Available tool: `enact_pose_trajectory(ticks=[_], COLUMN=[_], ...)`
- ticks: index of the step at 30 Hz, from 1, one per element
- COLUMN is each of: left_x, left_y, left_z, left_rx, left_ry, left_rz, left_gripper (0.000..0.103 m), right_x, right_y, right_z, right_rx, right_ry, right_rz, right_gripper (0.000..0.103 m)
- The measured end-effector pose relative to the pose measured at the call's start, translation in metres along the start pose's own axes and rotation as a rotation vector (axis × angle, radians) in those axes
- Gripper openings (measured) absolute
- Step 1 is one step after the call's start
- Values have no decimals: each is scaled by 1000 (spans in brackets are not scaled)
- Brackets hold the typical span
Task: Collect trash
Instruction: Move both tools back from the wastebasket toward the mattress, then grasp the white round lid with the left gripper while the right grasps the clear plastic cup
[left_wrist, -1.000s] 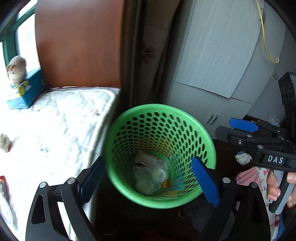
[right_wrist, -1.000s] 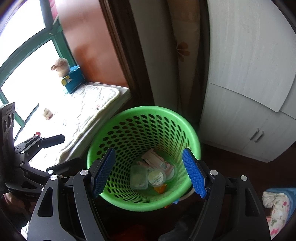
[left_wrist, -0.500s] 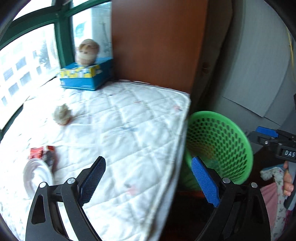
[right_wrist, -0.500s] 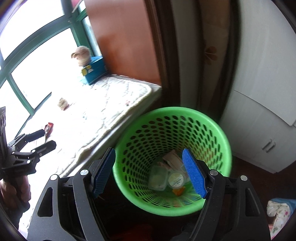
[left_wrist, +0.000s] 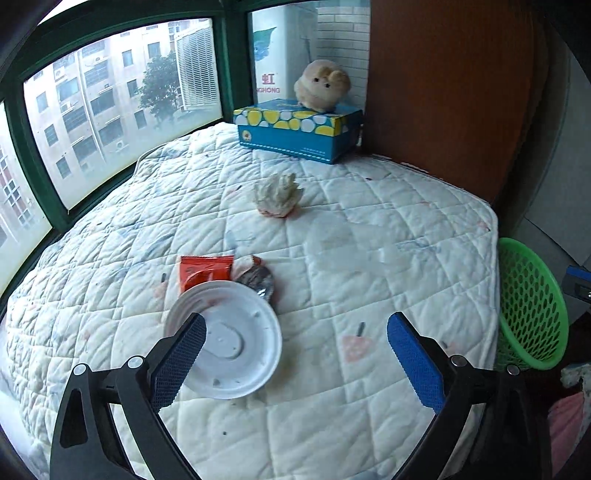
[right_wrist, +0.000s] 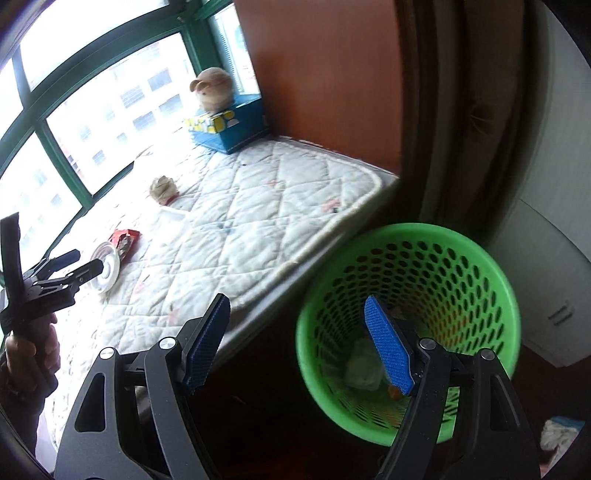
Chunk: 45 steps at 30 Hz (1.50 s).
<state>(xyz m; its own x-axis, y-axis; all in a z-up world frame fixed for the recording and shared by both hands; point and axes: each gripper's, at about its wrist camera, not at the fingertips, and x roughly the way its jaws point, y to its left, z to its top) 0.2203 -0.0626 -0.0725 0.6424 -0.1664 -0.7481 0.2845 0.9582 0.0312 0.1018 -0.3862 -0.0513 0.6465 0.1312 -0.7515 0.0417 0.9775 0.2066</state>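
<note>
Trash left on the white quilted mattress (left_wrist: 369, 258): a white round plastic lid (left_wrist: 236, 347) lying flat, an orange-red foil snack wrapper (left_wrist: 205, 271) touching its far edge with a crumpled silvery packet (left_wrist: 258, 282) beside it, and a crumpled white tissue wad (left_wrist: 279, 195) further back, well apart from the rest. The green perforated plastic bin (right_wrist: 410, 325) stands on the floor just beside the mattress edge, with some items already in it.

Left gripper (left_wrist: 295, 354): jaws wide apart, nothing held, hanging over the lid, its left pad in front of the lid's rim. Right gripper (right_wrist: 297, 345): also wide open and empty, above the gap between mattress and bin.

Judgement: next grab is the lid. It's flat and thin, so come in low, straddle the rim with one pad over and one under, and pinch the edge. Wrapper touches the lid, so it could drag along.
</note>
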Motion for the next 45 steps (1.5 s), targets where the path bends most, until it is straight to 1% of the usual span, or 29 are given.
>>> enact_pose_trajectory(ticks=[3, 7, 13, 16, 22, 24, 30, 34, 37, 40, 44, 45], left_x=[10, 22, 38, 43, 48, 48, 49, 51, 50, 50, 51, 51], left_y=[20, 36, 41, 43, 51, 52, 55, 58, 59, 60, 61, 60], left_z=[-2, -5, -6, -7, -8, -8, -7, -6, -6, -6, -4, -4], left_rx=[-21, -31, -14, -3, -27, -28, -32, -48, -52, -54, -58, -55], left_ry=[20, 48, 71, 78, 86, 84, 82, 88, 91, 94, 100, 101], left_rz=[11, 8, -18, -18, -44, -58, -99, -138, -152, -157, -174, -175], left_gripper=[95, 95, 95, 95, 95, 95, 95, 94, 94, 94, 94, 94], right_x=[10, 24, 44, 53, 74, 82, 105, 125, 142, 159, 178, 181], right_y=[17, 37, 58, 68, 90, 98, 126, 145, 157, 164, 172, 175], right_z=[5, 10, 19, 23, 33, 38, 51, 59, 64, 70, 76, 76], right_rx=[-24, -48, -79, -93, -111, -135, -251, -375, -468, -525, -606, -631], right_ry=[14, 31, 59, 71, 102, 107, 119, 135, 148, 172, 212, 215], right_rz=[16, 35, 49, 57, 101, 111, 135, 149, 156, 168, 188, 181], right_gripper=[75, 75, 75, 75, 75, 75, 75, 75, 75, 76, 79, 79])
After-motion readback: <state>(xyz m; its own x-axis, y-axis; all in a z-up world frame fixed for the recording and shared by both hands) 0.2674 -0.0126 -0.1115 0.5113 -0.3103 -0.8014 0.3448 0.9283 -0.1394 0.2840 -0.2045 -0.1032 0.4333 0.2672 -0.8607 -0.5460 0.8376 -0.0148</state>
